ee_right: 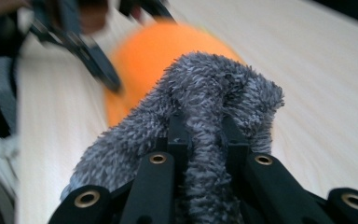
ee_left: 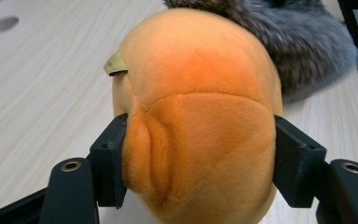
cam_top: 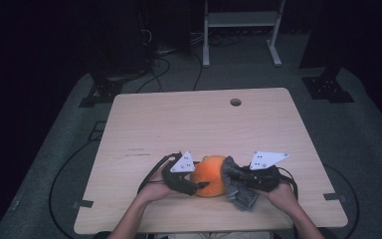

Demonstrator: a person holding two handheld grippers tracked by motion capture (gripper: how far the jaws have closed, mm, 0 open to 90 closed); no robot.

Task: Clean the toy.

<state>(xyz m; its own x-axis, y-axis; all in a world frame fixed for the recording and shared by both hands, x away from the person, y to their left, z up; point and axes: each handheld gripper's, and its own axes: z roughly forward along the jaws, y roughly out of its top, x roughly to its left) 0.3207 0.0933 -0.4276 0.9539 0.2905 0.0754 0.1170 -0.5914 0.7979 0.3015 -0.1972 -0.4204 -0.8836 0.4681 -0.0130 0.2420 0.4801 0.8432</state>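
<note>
Gripping from both sides, near the front edge of the table (cam_top: 144, 124), slightly right of its middle. Left gripper (ee_left: 198, 163) has its jaws pressed into the flanks of an orange plush ball (ee_left: 196, 116); the plush bulges out between the pads, seam creased on one side. Small tan tag (ee_left: 115, 64) sticks out of the ball's upper left in the left gripper view.

Right gripper (ee_right: 204, 140) is clamped narrow on a fold of grey fuzzy cloth (ee_right: 214, 88); the cloth bunches up over the jaw tips and hangs down both sides. Its view is blurred.

From above: left gripper (cam_top: 203, 186) at the ball's left, right gripper (cam_top: 238, 175) at its right, ball (cam_top: 210, 174) between them, resting on the table. Grey cloth (cam_top: 238, 191) lies against the ball's right side, touching it, lower end trailing toward the front edge.

Farther off: round hole (cam_top: 236, 102) in the table near the far edge, right of centre. Beyond that, dark floor with cables (cam_top: 154, 69) and a white frame's legs (cam_top: 238, 30).
</note>
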